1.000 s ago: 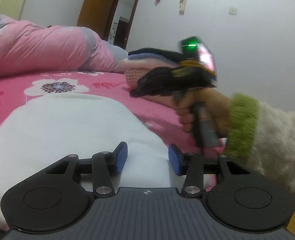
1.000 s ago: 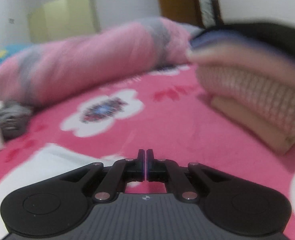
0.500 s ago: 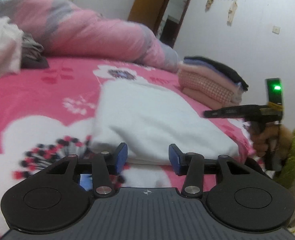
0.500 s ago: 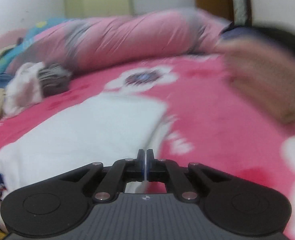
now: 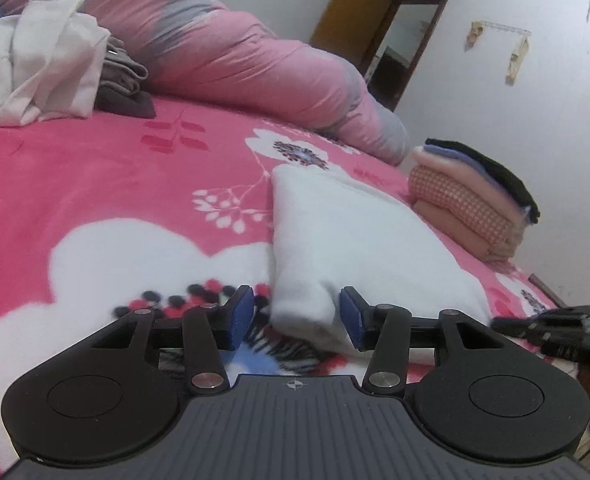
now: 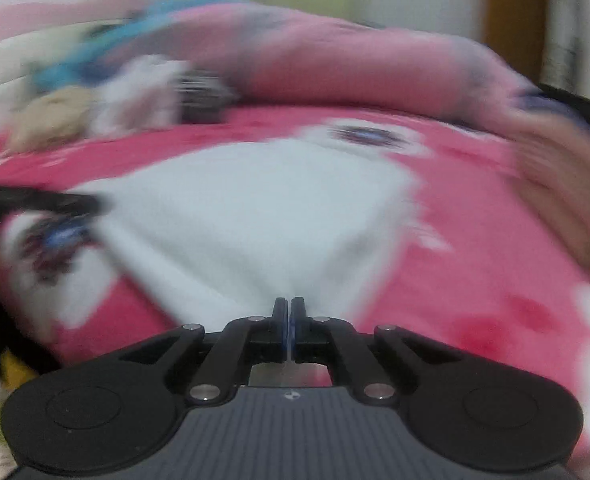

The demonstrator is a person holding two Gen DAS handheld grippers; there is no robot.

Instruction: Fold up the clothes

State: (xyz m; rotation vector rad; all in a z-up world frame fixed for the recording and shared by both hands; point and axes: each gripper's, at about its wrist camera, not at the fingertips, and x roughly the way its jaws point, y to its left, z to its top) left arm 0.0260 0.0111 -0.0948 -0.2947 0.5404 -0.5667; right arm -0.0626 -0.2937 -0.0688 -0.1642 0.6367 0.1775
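A folded white garment (image 5: 351,240) lies on the pink flowered bed (image 5: 95,184). My left gripper (image 5: 295,316) is open, its blue pads on either side of the garment's near left corner. My right gripper (image 6: 290,320) is shut with nothing between the pads, just at the near edge of the same white garment (image 6: 263,208); that view is blurred. The right gripper also shows in the left wrist view (image 5: 551,328), at the garment's right corner.
A stack of folded clothes (image 5: 475,200) stands right of the garment near the bed's edge. A pile of unfolded clothes (image 5: 43,72) lies at the far left. A rolled pink and grey quilt (image 5: 235,60) runs along the back.
Both grippers have swung back and down to the near edge of the white garment. The left stayed open, the right stayed shut.
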